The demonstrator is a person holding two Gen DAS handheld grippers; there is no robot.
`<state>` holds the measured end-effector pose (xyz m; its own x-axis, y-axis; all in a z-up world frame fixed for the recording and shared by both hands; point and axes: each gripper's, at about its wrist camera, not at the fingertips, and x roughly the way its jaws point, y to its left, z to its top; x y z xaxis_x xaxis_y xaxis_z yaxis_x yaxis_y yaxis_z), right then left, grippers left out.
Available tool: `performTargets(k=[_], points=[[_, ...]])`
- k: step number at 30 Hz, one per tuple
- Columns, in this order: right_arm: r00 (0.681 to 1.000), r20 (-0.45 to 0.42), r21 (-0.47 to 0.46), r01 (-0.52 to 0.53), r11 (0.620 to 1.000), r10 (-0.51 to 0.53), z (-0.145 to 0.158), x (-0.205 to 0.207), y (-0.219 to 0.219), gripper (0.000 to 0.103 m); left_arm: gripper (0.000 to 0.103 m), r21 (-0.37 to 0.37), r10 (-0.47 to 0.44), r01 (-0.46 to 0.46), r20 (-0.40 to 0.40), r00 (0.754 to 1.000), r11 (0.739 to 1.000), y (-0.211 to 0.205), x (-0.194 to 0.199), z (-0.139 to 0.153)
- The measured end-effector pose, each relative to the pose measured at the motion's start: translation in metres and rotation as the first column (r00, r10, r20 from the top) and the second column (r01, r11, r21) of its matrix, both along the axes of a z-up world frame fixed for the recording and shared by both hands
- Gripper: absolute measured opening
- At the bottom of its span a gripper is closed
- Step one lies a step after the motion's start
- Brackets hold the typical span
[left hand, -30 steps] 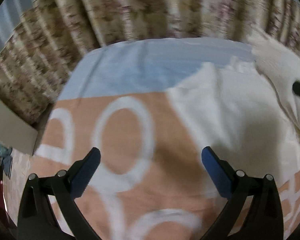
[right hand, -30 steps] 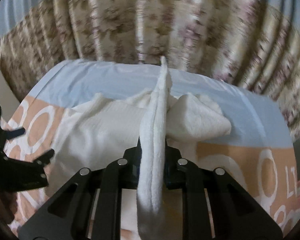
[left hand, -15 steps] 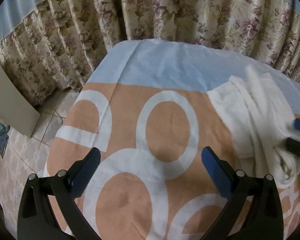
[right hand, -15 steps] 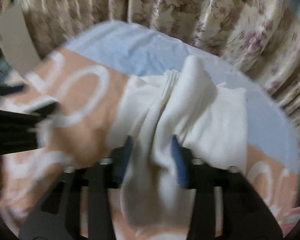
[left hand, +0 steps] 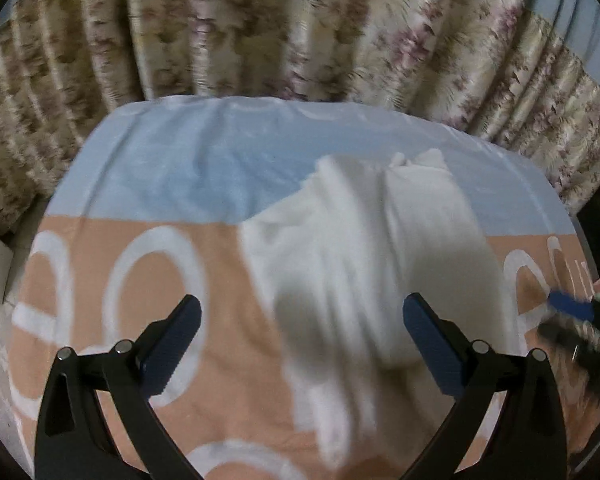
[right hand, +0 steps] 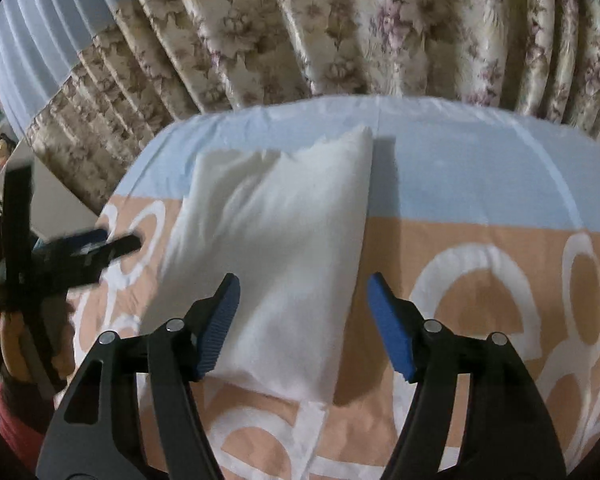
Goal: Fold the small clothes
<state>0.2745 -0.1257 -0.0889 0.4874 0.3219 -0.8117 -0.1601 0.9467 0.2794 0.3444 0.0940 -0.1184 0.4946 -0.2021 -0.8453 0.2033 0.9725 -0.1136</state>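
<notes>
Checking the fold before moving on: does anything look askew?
The white cloth lies slanted across the patterned sheet, bunched into ridges, its far corners uneven. Both claws are open, off it.

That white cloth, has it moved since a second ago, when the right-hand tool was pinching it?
Yes. The white cloth stood pinched upright; now it lies flat across the bedsheet's blue-orange border, and the right gripper has just been opening, its pads off the cloth.
</notes>
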Motion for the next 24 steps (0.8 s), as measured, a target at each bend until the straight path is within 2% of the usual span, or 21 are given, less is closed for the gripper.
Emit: performTargets(k=[3, 9, 10, 11, 12, 13, 14, 15, 20, 24], points=[[0.999, -0.025, -0.005, -0.03, 1.0, 0.03, -0.012, -0.011, -0.001, 0.061, 0.101, 0.049, -0.021, 0.022, -0.009, 1.0, 0.999, -0.022, 0.02, -0.009], [0.997, -0.06, 0.022, -0.039, 0.999, 0.041, -0.031, -0.009, -0.005, 0.047, 0.1, 0.086, -0.07, 0.073, -0.038, 0.997, 0.994, -0.043, 0.04, -0.026], [0.997, -0.063, 0.023, -0.041, 0.999, 0.042, -0.033, -0.008, -0.005, 0.046, 0.095, 0.094, -0.076, 0.079, -0.041, 0.996, 0.992, -0.045, 0.04, -0.029], [0.997, -0.068, 0.026, -0.045, 0.999, 0.046, -0.036, -0.006, -0.004, 0.043, 0.082, 0.084, -0.091, 0.095, -0.051, 0.995, 0.992, -0.048, 0.041, -0.033], [0.996, -0.072, 0.026, -0.045, 0.999, 0.046, -0.039, -0.004, -0.003, 0.038, 0.074, 0.051, -0.11, 0.113, -0.068, 0.992, 0.992, -0.048, 0.042, -0.036], [0.996, -0.079, 0.032, -0.046, 0.998, 0.048, -0.043, -0.002, -0.003, 0.034, 0.059, 0.01, -0.12, 0.121, -0.079, 0.99, 0.993, -0.047, 0.042, -0.038], [0.996, -0.076, 0.033, -0.042, 0.999, 0.044, -0.045, -0.002, -0.003, 0.022, 0.054, -0.033, -0.126, 0.124, -0.087, 0.988, 0.992, -0.045, 0.042, -0.039], [0.997, -0.066, 0.023, -0.035, 0.999, 0.036, -0.045, -0.002, -0.003, 0.014, 0.053, -0.037, -0.124, 0.122, -0.082, 0.989, 0.992, -0.044, 0.042, -0.039], [0.999, -0.027, 0.035, -0.045, 0.998, 0.046, -0.038, -0.007, 0.0, 0.009, 0.029, -0.056, -0.151, 0.148, -0.067, 0.986, 0.987, -0.039, 0.038, -0.03], [0.997, 0.009, 0.035, -0.082, 0.996, 0.082, -0.019, -0.015, 0.009, 0.009, 0.028, -0.022, -0.186, 0.185, -0.058, 0.981, 0.982, -0.027, 0.024, -0.022]])
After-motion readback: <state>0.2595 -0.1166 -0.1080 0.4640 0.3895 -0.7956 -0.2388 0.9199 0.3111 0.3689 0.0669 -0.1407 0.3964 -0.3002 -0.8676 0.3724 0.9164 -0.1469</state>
